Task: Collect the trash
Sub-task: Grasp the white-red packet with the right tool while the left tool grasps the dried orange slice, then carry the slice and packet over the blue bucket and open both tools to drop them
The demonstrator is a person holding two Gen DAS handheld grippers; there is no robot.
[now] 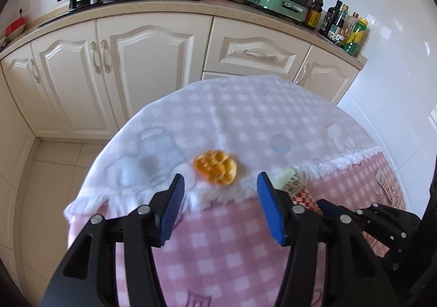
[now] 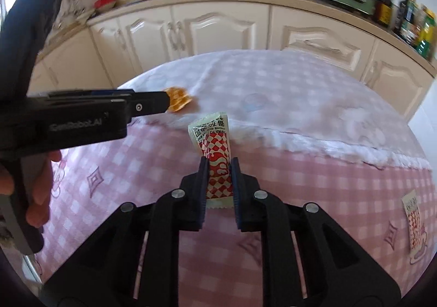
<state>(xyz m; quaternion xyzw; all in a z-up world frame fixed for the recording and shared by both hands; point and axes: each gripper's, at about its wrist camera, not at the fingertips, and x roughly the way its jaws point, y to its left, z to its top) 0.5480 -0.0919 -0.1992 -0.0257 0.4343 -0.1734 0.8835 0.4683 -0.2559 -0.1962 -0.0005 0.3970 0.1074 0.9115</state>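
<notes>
The left gripper (image 1: 220,207) hung over the near part of the table, its two blue ribbed pads (image 1: 173,214) spread wide with nothing between them. Just ahead of the gap lay a small orange snack piece (image 1: 215,167), roundish, lumpy and lattice-textured, resting on the white fleecy cloth (image 1: 245,115) close to its fringed edge. That cloth, printed with faint pale checks and cartoon shapes, overlapped a pink-and-white checked cloth (image 1: 218,252) of similar soft pile. Seen from the right wrist camera, the left gripper's black plastic body (image 2: 90,118) reached in from the left, its tip just beside the orange piece (image 2: 179,99); bare fingers (image 2: 41,192) of the person's hand showed beneath it.

The right gripper (image 2: 220,184) was closed on a sauce sachet (image 2: 215,148), pinching its lower half between the pads. The sachet was flat, glossy, cream at the top with printed characters and red-and-white checks below, with a serrated bottom edge; it stood upright above the pink cloth. From the left wrist camera its cream top (image 1: 289,180) showed just right of the left gripper's right pad.

Farther right, a second sachet (image 2: 415,225) of the same pattern lay flat on the pink cloth, well apart from the gripper.

Behind the table ran cream panelled cabinets (image 1: 136,66).
</notes>
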